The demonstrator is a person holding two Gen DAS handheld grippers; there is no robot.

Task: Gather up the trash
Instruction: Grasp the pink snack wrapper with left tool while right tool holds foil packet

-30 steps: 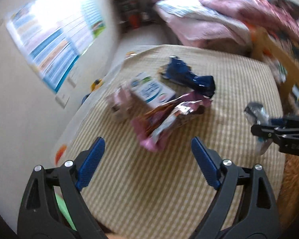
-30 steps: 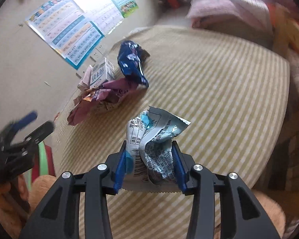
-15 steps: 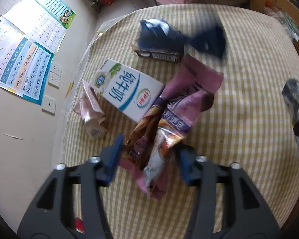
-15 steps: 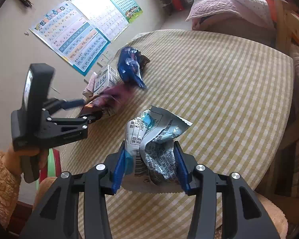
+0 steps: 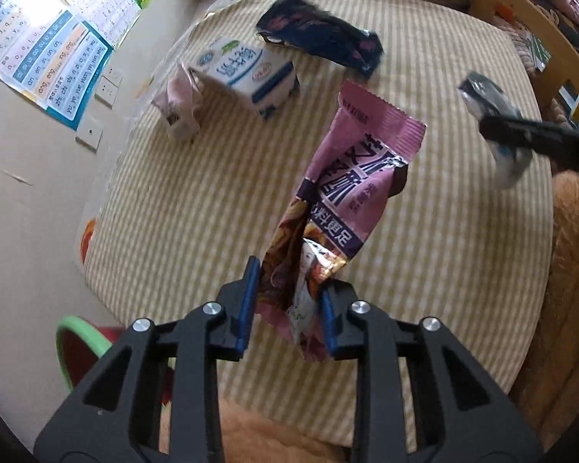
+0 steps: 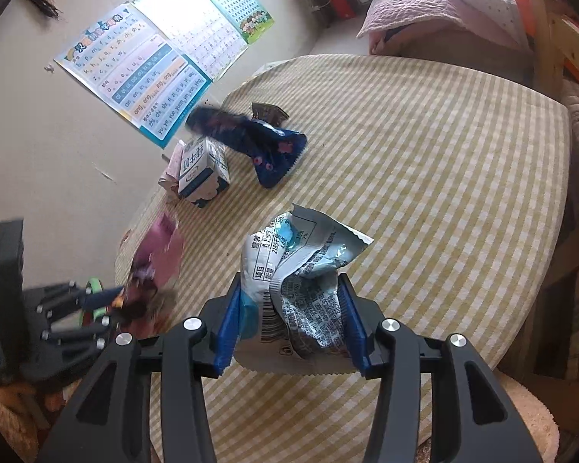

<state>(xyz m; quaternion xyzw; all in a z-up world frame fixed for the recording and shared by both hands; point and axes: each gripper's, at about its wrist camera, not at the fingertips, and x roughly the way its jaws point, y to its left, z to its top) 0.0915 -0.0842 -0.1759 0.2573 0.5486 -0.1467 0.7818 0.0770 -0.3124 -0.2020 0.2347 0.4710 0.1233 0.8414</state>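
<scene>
My left gripper (image 5: 289, 289) is closing on the lower end of a purple snack wrapper (image 5: 351, 177), which hangs lifted above the checked tablecloth (image 5: 197, 200). In the right wrist view the same purple wrapper (image 6: 158, 258) dangles from the left gripper (image 6: 108, 297) at the table's left edge. My right gripper (image 6: 289, 285) is shut on a crumpled white and blue wrapper (image 6: 301, 247). A small milk carton (image 5: 247, 73), a dark blue wrapper (image 5: 320, 38) and a pale pink wrapper (image 5: 177, 104) lie on the far side of the table.
Alphabet posters (image 6: 143, 73) and wall sockets (image 5: 106, 88) are on the wall to the left. A green-rimmed stool (image 5: 77, 332) stands below the table's near-left edge. Pink bedding (image 6: 444, 4) and a wooden frame (image 6: 552, 38) lie beyond the table, at the right.
My left gripper came down over the purple wrapper, closed on it and lifted it off the table beside the milk carton. The right gripper kept its wrapper and stayed put.
</scene>
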